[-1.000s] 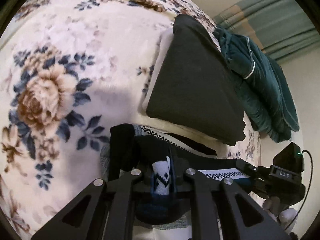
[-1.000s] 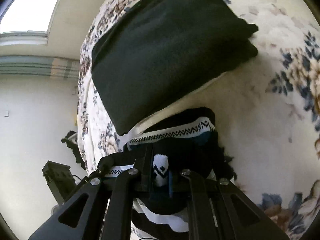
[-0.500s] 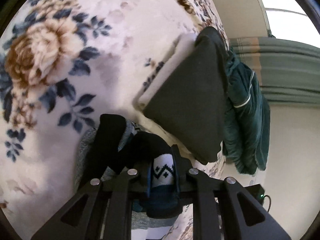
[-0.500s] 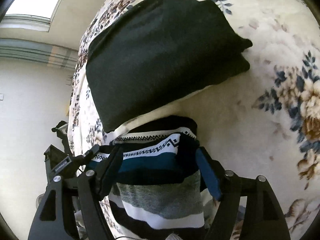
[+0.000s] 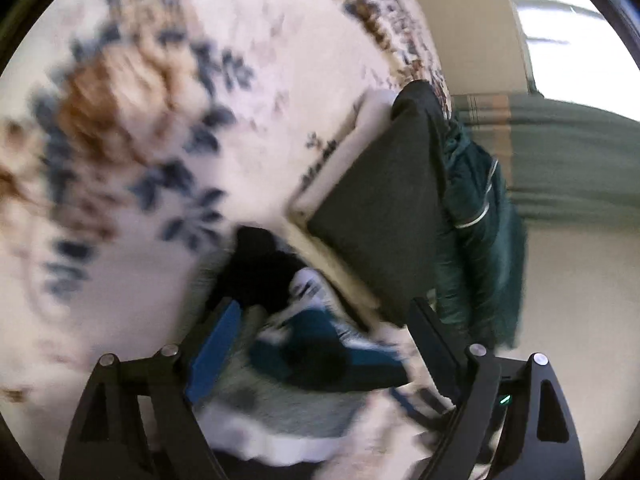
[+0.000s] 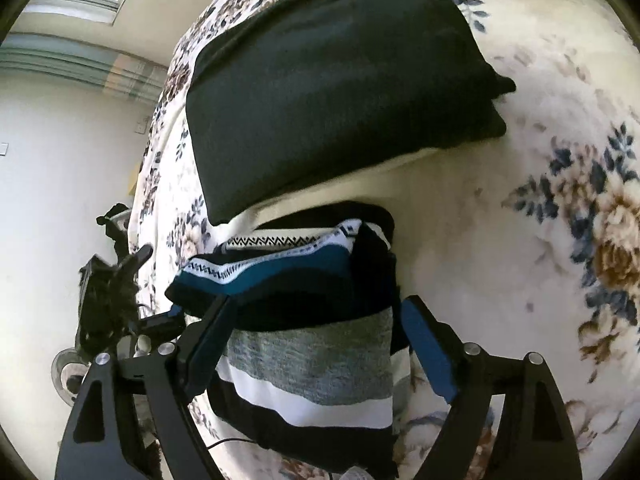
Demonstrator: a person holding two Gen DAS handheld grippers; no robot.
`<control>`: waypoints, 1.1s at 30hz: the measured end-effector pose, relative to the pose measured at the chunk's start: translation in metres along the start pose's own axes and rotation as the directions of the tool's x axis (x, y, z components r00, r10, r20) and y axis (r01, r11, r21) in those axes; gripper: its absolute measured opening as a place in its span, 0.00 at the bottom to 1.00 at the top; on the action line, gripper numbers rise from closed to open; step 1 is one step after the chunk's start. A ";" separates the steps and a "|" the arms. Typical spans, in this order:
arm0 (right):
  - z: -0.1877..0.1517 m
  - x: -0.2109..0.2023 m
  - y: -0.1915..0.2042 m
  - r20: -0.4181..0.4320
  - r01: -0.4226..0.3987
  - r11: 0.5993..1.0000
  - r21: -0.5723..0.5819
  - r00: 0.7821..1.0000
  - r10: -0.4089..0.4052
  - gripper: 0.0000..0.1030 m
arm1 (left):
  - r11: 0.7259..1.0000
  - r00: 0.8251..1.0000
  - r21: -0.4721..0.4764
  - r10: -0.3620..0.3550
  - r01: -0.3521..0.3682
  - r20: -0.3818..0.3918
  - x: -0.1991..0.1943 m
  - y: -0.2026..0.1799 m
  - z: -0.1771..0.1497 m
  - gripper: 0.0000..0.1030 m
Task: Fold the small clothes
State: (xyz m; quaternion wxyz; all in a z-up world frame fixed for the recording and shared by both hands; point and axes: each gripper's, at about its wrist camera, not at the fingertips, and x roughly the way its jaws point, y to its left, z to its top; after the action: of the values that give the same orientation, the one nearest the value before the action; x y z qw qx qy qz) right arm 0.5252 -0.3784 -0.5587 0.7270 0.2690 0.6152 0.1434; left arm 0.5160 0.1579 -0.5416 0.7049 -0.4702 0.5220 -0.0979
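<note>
A striped knit garment (image 6: 308, 320) in black, teal, grey and white lies folded on the floral blanket (image 6: 560, 200). My right gripper (image 6: 316, 320) is open, its blue-padded fingers (image 6: 424, 344) standing either side of the garment. My left gripper (image 5: 320, 328) is open too, over the same garment (image 5: 304, 352), in a blurred view. The left gripper also shows in the right wrist view (image 6: 120, 280), at the garment's left end.
A folded black garment (image 6: 340, 92) lies on a cream one just beyond the striped garment, also in the left wrist view (image 5: 384, 216). A dark green garment (image 5: 480, 232) lies behind it. Wall and curtains lie beyond the bed edge.
Both grippers were shut on the striped garment a second ago. The right one opened first, then the left; the garment now lies folded on the blanket. The left view is moving.
</note>
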 end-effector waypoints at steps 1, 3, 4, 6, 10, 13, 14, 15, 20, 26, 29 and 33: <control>-0.001 -0.002 -0.002 0.000 0.004 1.000 -0.005 1.000 -0.004 0.90 | 0.997 0.998 0.063 0.042 -0.044 0.038 -0.016 -0.004 -0.011 0.82; -0.005 -0.007 -0.009 -0.001 0.005 1.000 -0.023 1.000 -0.005 0.91 | 0.979 0.988 0.152 0.120 -0.134 0.099 -0.041 -0.005 -0.038 0.82; -0.007 -0.009 -0.013 -0.006 0.003 1.000 -0.029 1.000 -0.003 0.91 | 0.974 0.984 0.167 0.138 -0.156 0.111 -0.048 -0.002 -0.050 0.82; -0.013 -0.008 -0.025 -0.044 -0.016 0.999 -0.042 0.999 0.014 0.91 | 0.971 0.980 0.159 0.160 -0.177 0.117 -0.059 0.015 -0.077 0.82; -0.016 0.018 -0.050 -0.176 -0.122 0.992 -0.032 0.978 0.115 0.91 | 0.994 0.994 -0.048 0.099 -0.097 0.035 -0.050 0.072 -0.130 0.82; -0.008 0.046 -0.069 -0.233 -0.196 0.981 0.001 0.954 0.191 0.91 | 0.992 0.999 -0.119 0.036 -0.032 0.034 -0.037 0.091 -0.161 0.82; -0.006 0.051 -0.072 -0.241 -0.208 0.978 0.005 0.949 0.203 0.91 | 0.992 0.999 -0.127 0.025 -0.021 0.034 -0.033 0.092 -0.167 0.82; -0.001 0.061 -0.076 -0.254 -0.233 0.973 0.011 0.940 0.228 0.91 | 0.991 1.000 -0.135 0.005 -0.001 0.029 -0.026 0.093 -0.172 0.82; 0.016 0.103 -0.084 -0.325 -0.308 0.951 0.020 0.898 0.297 0.93 | 0.988 0.999 -0.146 -0.041 0.043 0.016 0.021 0.091 -0.174 0.82; 0.033 0.127 -0.068 -0.375 -0.369 0.929 -0.019 0.864 0.335 0.93 | 0.985 0.987 -0.144 -0.079 0.099 0.140 0.046 0.079 -0.143 0.80; 0.035 0.127 -0.066 -0.335 -0.410 0.912 0.028 0.855 0.395 0.75 | 0.986 0.980 -0.125 -0.091 0.114 0.175 0.039 0.075 -0.135 0.49; 0.030 0.130 -0.072 -0.291 -0.411 0.908 0.086 0.861 0.417 0.30 | 0.986 0.982 -0.110 -0.105 0.124 0.160 0.030 0.072 -0.119 0.38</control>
State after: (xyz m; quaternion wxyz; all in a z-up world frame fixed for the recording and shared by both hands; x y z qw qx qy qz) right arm 0.5713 -0.3733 -0.7029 0.5733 0.3770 0.6485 0.3294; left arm 0.4052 0.1105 -0.6176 0.7067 -0.5471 0.4431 -0.0703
